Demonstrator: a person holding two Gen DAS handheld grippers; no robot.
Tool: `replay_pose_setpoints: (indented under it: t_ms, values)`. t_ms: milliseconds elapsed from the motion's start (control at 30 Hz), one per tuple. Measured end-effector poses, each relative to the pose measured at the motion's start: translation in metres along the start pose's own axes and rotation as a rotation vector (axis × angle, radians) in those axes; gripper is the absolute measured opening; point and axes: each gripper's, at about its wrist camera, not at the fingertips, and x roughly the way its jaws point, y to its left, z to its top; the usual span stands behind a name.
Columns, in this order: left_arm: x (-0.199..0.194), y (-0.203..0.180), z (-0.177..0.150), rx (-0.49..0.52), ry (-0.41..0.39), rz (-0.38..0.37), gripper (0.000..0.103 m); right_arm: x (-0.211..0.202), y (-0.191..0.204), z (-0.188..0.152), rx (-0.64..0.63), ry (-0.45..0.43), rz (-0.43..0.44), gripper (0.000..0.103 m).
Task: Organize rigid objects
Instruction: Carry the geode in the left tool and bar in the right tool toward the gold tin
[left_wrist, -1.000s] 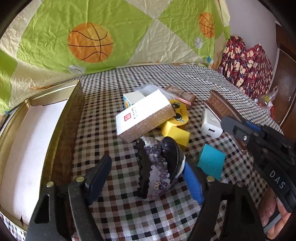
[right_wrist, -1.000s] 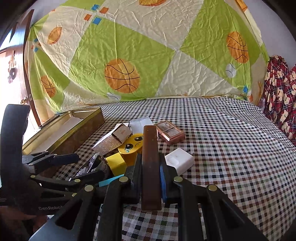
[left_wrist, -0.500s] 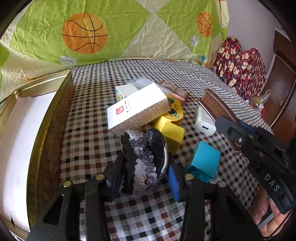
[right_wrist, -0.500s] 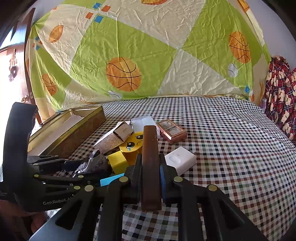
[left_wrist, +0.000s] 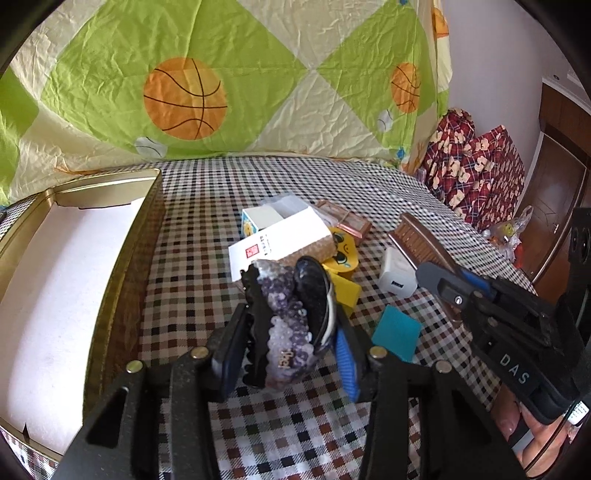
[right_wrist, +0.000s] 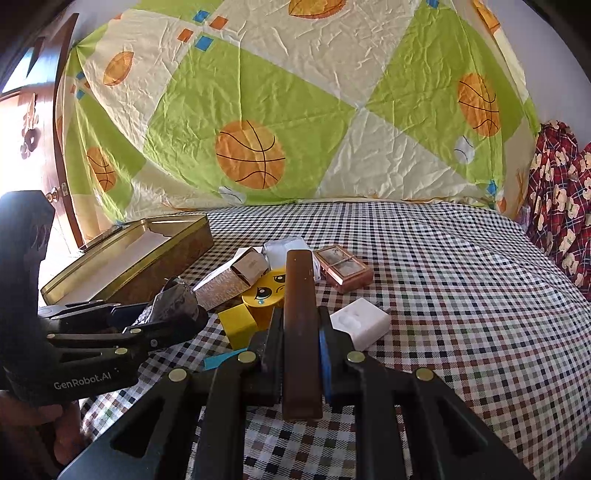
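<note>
Left gripper (left_wrist: 291, 332) clamps the purple hair clip (left_wrist: 286, 317), right gripper (right_wrist: 299, 347) clamps a brown bar (right_wrist: 301, 325), clutter beyond, gold tin (left_wrist: 122, 258) left, checkered cloth (right_wrist: 461, 295) open right.

A checked cloth (right_wrist: 461, 280) in dark, white and muted colours covers the surface across the middle and lower frame. Behind it, filling the upper frame, hangs a creased sheet (right_wrist: 295, 96) of green and cream diamonds printed with orange basketballs. At the right edge sits a red plaid bundle with bear figures (left_wrist: 476, 173). A plain pale wall (left_wrist: 491, 55) rises at upper right, beside a dark wooden door (left_wrist: 554, 206). Bright daylight glares at the left edge of the right wrist view.
</note>
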Motion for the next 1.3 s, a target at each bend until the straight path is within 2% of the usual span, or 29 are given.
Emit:
replay_pose_setpoints:
  t_ms: [633, 1300]
  values:
    - [-0.027, 0.001, -0.004, -0.010, -0.164, 0.044, 0.043, -0.013, 0.008, -0.001, -0.024, -0.070, -0.016, 0.017]
    - [-0.046, -0.001, -0.011, -0.006, -0.267, 0.068, 0.043, -0.021, 0.012, -0.003, -0.039, -0.122, -0.023, 0.017]
